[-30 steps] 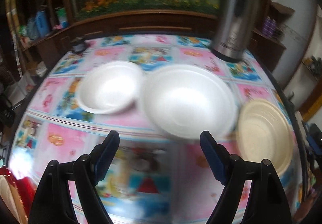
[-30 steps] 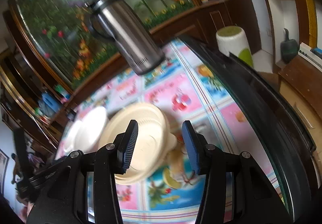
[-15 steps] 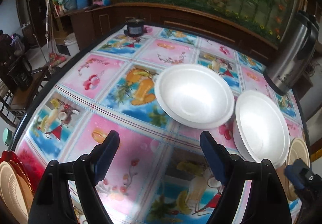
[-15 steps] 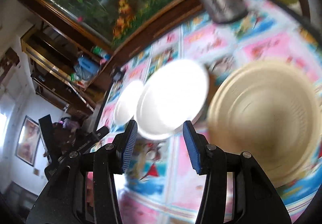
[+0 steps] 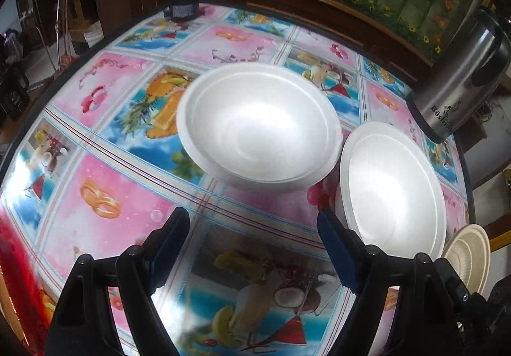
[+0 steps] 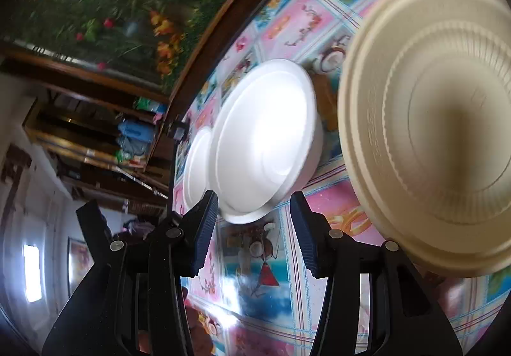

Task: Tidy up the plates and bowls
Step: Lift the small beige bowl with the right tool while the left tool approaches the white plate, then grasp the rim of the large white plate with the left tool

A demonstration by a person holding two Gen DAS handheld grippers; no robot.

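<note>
Closer now, white bowl ahead of left tool (gaping).

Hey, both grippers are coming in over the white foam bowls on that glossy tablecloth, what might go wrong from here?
1. The two white foam bowls sit almost rim to rim, so grabbing one could nudge the other.
2. Foam looks light and the tablecloth glossy; an off-centre pinch by the open left gripper may slide a bowl rather than lift it.
3. The steel flask stands close behind the right-hand bowl and could be knocked.
</note>
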